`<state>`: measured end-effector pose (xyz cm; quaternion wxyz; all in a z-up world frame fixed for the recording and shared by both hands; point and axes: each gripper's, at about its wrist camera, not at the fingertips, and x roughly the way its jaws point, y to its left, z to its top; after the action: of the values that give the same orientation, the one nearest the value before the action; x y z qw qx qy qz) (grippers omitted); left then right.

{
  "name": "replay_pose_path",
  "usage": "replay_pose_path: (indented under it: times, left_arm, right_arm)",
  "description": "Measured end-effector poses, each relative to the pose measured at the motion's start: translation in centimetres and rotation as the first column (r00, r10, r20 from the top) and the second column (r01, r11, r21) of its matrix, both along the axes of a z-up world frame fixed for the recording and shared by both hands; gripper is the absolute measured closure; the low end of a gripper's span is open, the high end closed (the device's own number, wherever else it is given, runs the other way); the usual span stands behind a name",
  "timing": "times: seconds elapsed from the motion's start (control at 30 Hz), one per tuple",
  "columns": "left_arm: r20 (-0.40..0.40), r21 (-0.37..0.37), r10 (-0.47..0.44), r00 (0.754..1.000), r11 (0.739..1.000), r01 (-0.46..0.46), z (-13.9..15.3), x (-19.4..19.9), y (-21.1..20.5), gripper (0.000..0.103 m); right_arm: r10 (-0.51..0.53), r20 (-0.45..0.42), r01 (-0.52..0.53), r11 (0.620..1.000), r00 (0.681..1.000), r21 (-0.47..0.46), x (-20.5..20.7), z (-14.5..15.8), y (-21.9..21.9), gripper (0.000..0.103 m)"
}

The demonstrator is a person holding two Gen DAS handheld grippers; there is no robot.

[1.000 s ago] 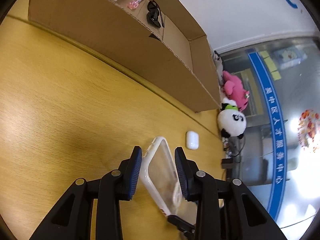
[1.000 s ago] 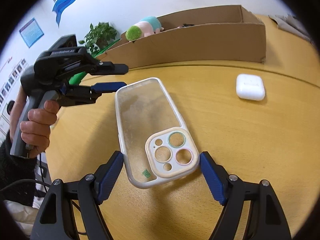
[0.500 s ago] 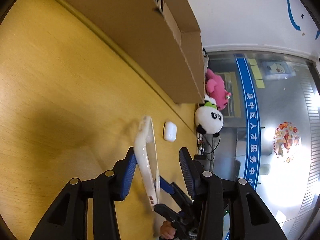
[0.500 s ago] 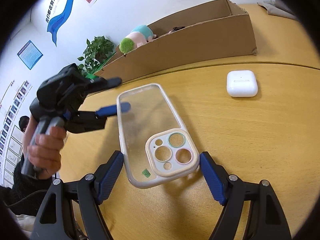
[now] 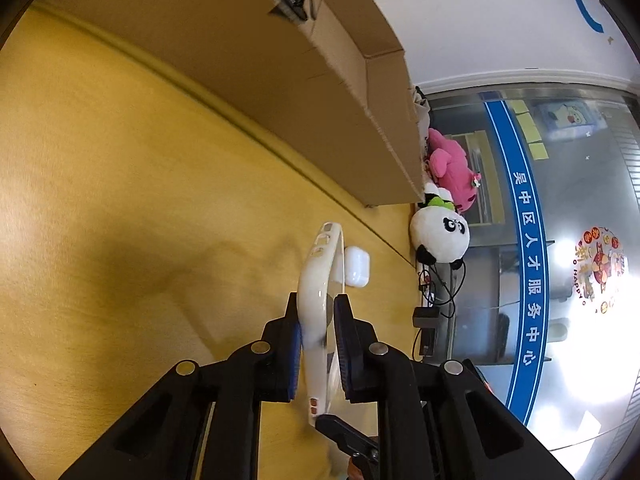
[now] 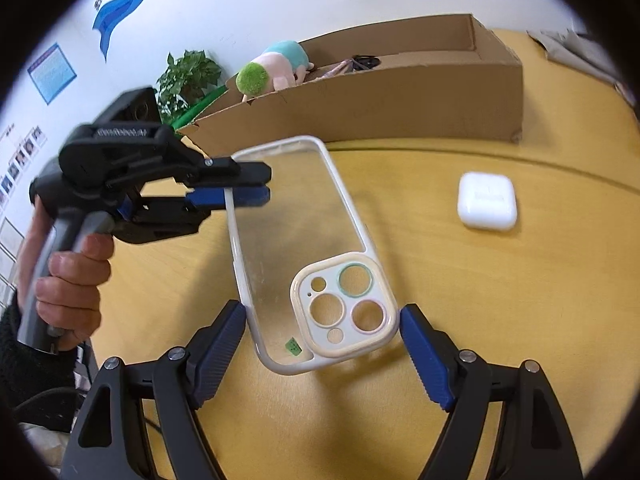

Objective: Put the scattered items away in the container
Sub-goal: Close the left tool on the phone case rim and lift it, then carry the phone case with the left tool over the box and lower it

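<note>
A clear phone case (image 6: 296,216) with a cream camera frame hangs tilted above the yellow table (image 6: 500,320). My right gripper (image 6: 322,320) spans its camera end, blue pads against both long sides. My left gripper (image 6: 248,184), held by a person's hand (image 6: 68,292), has its jaws closing on the case's left rim near the far end. In the left wrist view the case (image 5: 320,264) shows edge-on between the left gripper's (image 5: 318,312) pads. A white earbud case (image 6: 486,200) lies on the table to the right, also seen as the earbud case (image 5: 356,268) beyond the phone case.
A long open cardboard box (image 6: 380,108) stands at the back of the table with a plush toy (image 6: 276,68) and black glasses (image 6: 364,60) inside. A panda plush (image 5: 440,236) and a pink plush (image 5: 452,164) sit past the table's end. A potted plant (image 6: 188,76) stands behind the box.
The left gripper's jaws went from standing apart around the case to closing on its rim. The case has risen a little off the table; the right gripper's hold is unchanged.
</note>
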<state>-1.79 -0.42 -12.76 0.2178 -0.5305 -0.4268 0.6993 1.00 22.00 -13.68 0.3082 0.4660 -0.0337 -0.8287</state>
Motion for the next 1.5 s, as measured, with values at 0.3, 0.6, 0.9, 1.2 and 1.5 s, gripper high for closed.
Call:
replay_pose_path:
  times: [0.3, 0.6, 0.9, 1.2, 1.5]
  left_arm:
    - [-0.006, -0.033, -0.013, 1.000, 0.999, 0.013, 0.7, -0.9, 1.0, 0.093]
    - [-0.066, -0.052, -0.035, 0.997, 0.998, 0.031, 3.9, -1.8, 1.4, 0.092]
    - [-0.216, -0.094, -0.070, 0.974, 0.994, 0.051, 11.8, -5.0, 1.7, 0.092]
    - [-0.292, -0.142, -0.097, 0.951, 0.988, 0.057, 17.5, -12.1, 0.2, 0.091]
    - [-0.302, -0.204, -0.100, 0.948, 0.978, 0.038, 19.8, -21.6, -0.6, 0.091]
  right_arm:
    - [0.105, -0.206, -0.030, 0.941, 0.973, 0.337, 1.0, 1.2, -4.9, 0.057]
    - [0.107, -0.335, 0.050, 0.902, 0.936, 0.429, 1.8, 3.8, -5.9, 0.084]
    - [0.095, -0.468, 0.126, 0.900, 0.878, 0.418, -1.4, 9.1, -6.3, 0.084]
    - [0.101, -0.527, 0.142, 0.905, 0.844, 0.401, -7.3, 13.5, -7.2, 0.084]
    - [0.080, -0.499, 0.129, 0.920, 0.863, 0.371, -15.7, 16.0, -9.2, 0.085]
